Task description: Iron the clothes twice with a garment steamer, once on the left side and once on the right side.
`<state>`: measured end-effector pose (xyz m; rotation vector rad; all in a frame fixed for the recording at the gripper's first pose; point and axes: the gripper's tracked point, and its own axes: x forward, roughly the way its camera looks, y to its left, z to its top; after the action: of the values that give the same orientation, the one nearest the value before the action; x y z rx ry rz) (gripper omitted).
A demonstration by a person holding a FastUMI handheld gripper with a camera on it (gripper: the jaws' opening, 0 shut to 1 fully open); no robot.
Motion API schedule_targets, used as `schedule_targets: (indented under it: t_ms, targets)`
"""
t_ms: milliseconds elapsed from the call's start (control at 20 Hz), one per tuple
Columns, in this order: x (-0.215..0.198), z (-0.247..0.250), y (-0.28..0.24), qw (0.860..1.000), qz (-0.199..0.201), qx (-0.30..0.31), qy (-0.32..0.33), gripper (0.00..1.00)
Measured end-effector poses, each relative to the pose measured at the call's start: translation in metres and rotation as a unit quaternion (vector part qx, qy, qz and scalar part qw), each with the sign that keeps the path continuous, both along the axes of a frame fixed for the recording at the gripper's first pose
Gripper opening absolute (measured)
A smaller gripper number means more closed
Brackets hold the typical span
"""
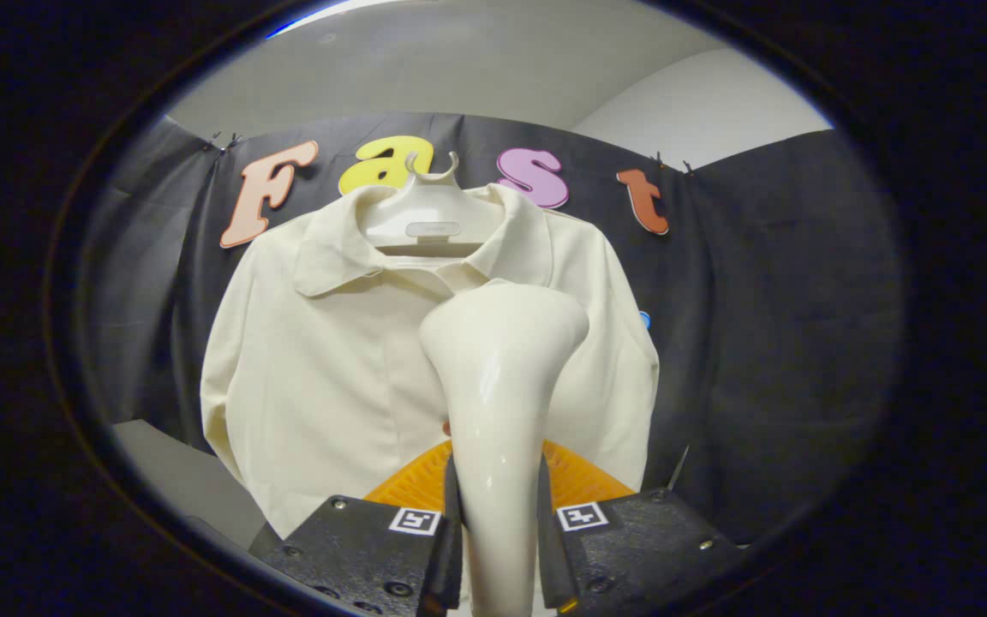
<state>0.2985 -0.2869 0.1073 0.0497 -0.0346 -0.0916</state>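
A cream long-sleeved shirt (331,360) hangs on a white hanger (423,218) against the booth's dark wall, its front facing me. A glossy white garment steamer (498,377) stands upright between my fingers, and my gripper (498,523) is shut on its handle. The steamer's wide head rises in front of the shirt's chest, just right of the button placket and below the collar. Whether the head touches the fabric cannot be told. The steamer hides part of the shirt's right half.
A light grey surface (176,480) lies low beside the shirt's left sleeve. Dark cloth wall (768,343) spreads to the right of the shirt. A pale ceiling and white wall (699,103) rise above it.
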Motion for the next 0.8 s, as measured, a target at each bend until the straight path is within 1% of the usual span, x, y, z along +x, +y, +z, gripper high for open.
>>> schedule_targets:
  t_ms: [100, 300, 400, 600, 800]
  targets:
    - [0.006, 0.007, -0.010, 1.000, 0.003, 0.011, -0.006, 0.35]
    - [0.011, 0.003, -0.021, 1.000, 0.002, 0.025, -0.014, 0.35]
    - [0.014, -0.017, -0.024, 1.000, 0.001, 0.030, 0.008, 0.35]
    - [0.009, -0.041, -0.017, 0.999, 0.019, 0.049, -0.004, 0.35]
    - [0.003, -0.077, -0.015, 0.998, 0.022, 0.049, 0.010, 0.35]
